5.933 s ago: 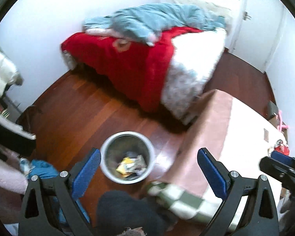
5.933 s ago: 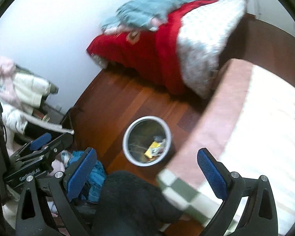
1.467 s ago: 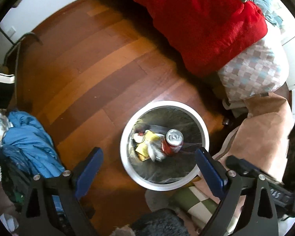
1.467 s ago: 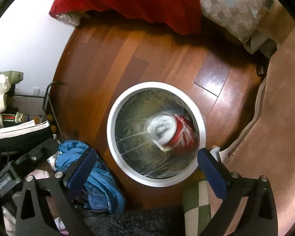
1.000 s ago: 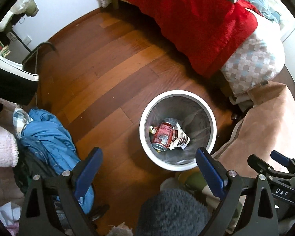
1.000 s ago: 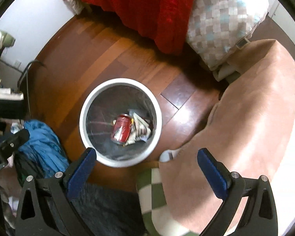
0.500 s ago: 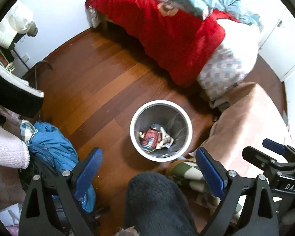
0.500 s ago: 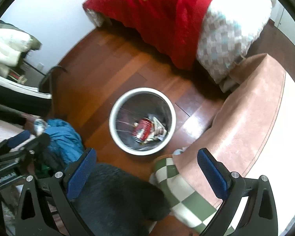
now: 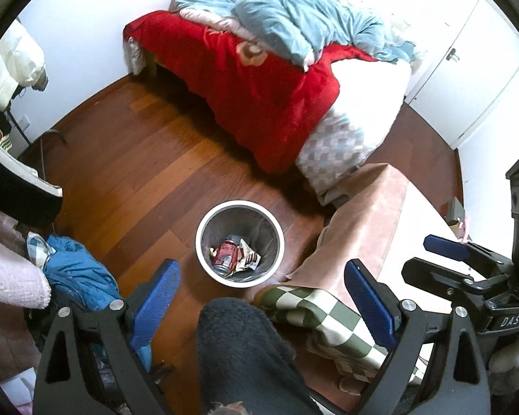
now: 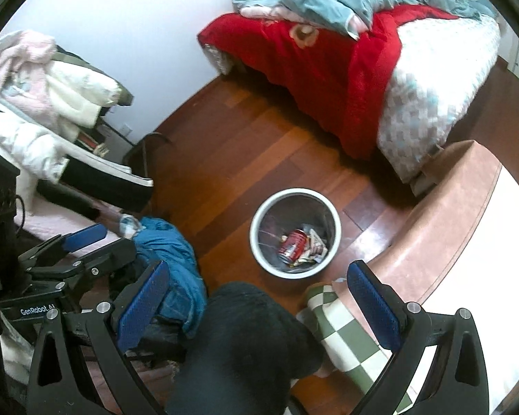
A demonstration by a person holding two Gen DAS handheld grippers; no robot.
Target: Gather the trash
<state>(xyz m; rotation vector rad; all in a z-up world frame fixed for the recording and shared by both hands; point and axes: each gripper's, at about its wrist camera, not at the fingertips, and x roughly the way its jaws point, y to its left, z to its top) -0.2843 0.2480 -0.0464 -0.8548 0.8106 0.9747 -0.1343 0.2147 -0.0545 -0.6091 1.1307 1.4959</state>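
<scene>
We see one bed (image 9: pixel 294 79) beyond one white bin (image 9: pixel 239 205) on the floor. Above the bin we hold two grippers, left gripper (image 9: pixel 259 294) and right gripper (image 10: pixel 257 295), both with jaws wide apart and empty. Inside the bin lies one red can (image 10: pixel 292 245) beside crumpled wrappers (image 10: pixel 315 247).
</scene>
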